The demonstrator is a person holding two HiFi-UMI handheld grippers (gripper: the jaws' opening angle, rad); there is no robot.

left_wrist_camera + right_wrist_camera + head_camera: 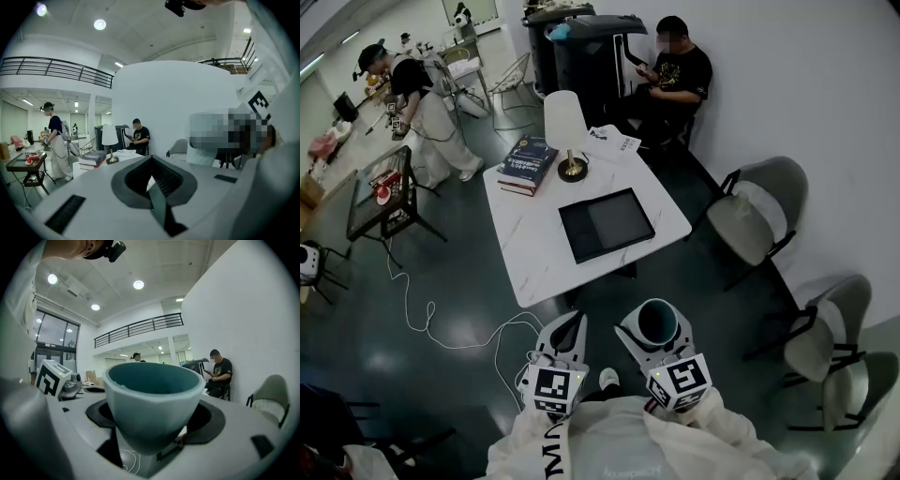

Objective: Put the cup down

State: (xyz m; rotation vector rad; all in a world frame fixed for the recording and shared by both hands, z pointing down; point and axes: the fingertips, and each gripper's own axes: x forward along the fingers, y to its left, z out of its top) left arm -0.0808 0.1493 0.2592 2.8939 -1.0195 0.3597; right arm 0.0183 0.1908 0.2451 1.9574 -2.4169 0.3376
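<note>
Cup short of table
Right gripper clamps the cup, left gripper closed and empty; early release would likely drop it.

White top (black lettering)

Brightness: even, cool light is given; the floor beside the cup is rendered dark.
Source: round ceiling lamps, blown white, are seen high above the cup.
Distortion: lines are bent and corners blacked out around the cup.
Focus: surfaces just below the cup are softened.
</note>
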